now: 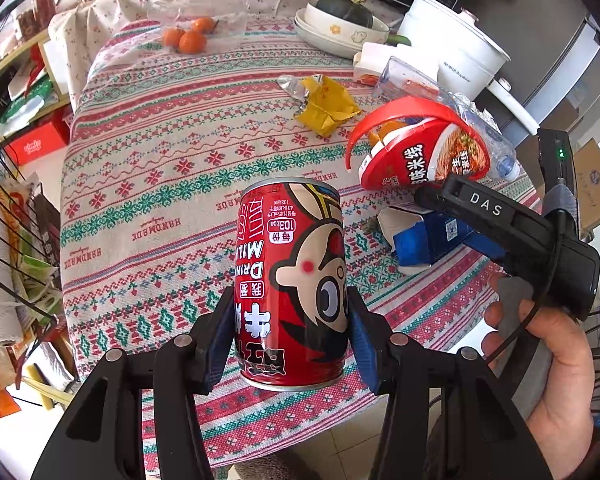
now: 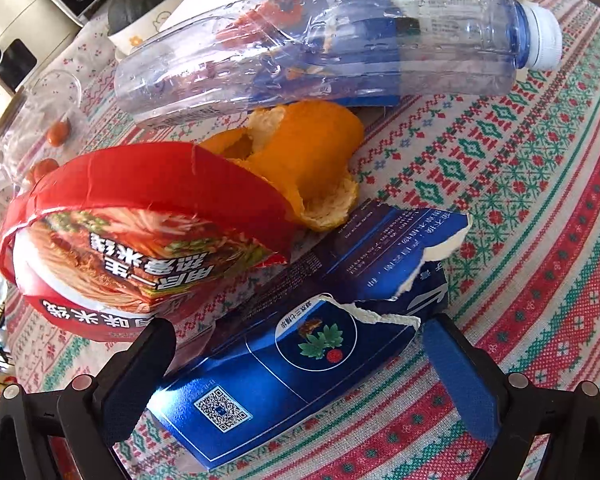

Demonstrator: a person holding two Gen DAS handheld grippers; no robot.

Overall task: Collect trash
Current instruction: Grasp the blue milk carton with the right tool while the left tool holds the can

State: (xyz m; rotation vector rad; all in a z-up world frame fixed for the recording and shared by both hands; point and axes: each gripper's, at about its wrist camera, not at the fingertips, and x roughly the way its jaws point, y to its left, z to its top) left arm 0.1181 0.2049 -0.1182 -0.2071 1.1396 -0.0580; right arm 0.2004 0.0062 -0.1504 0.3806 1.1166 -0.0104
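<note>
My left gripper [image 1: 290,336] is shut on a red milk drink can [image 1: 292,280], held upside down above the patterned tablecloth [image 1: 148,184]. My right gripper [image 2: 296,364] is open, its fingers on either side of a torn blue carton [image 2: 300,360] that lies on the cloth; the carton also shows in the left wrist view [image 1: 424,240]. Beyond it lie a tipped red noodle cup [image 2: 140,240], orange peel [image 2: 300,168] and a crushed clear plastic bottle [image 2: 320,44]. A yellow wrapper [image 1: 324,104] lies farther off.
Tangerines [image 1: 188,38], stacked bowls with a dark squash [image 1: 340,24], a white electric pot [image 1: 456,48] and a glass jar [image 2: 40,120] stand at the table's far side. A wire rack [image 1: 8,260] stands left of the table.
</note>
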